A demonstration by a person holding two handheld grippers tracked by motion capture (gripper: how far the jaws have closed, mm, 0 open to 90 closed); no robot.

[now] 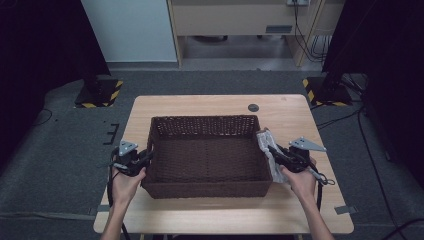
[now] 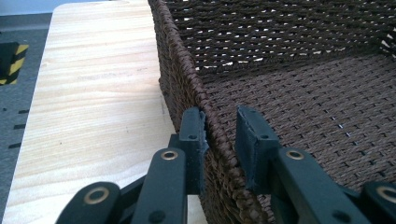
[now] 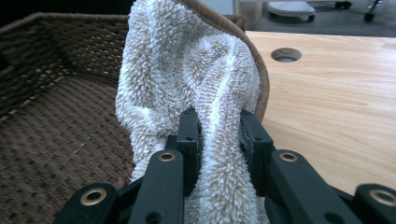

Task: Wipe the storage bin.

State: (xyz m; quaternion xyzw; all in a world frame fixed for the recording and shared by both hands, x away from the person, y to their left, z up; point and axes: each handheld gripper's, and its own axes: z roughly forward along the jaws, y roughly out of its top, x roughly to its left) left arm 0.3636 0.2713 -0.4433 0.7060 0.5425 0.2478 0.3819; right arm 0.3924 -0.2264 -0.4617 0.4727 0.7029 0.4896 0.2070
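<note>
While the left gripper (image 2: 219, 135) straddles the left rim of the dark brown woven rectangular basket (image 1: 207, 160), its jaws look nearly closed on the wall, perhaps touching. The right gripper (image 3: 219, 135) is clamped on a fluffy cream towel (image 3: 187, 84) draped at the basket's right rim, above the pale wooden table (image 1: 285, 112).

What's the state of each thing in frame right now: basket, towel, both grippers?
wicker basket: upright on the table, nothing inside, left wall between the left gripper's jaws.
towel: bunched, lifted at the basket's right edge, not inside yet.
left gripper: jaws straddle the basket rim, one outside, one inside; contact unclear.
right gripper: shut on the towel.
</note>
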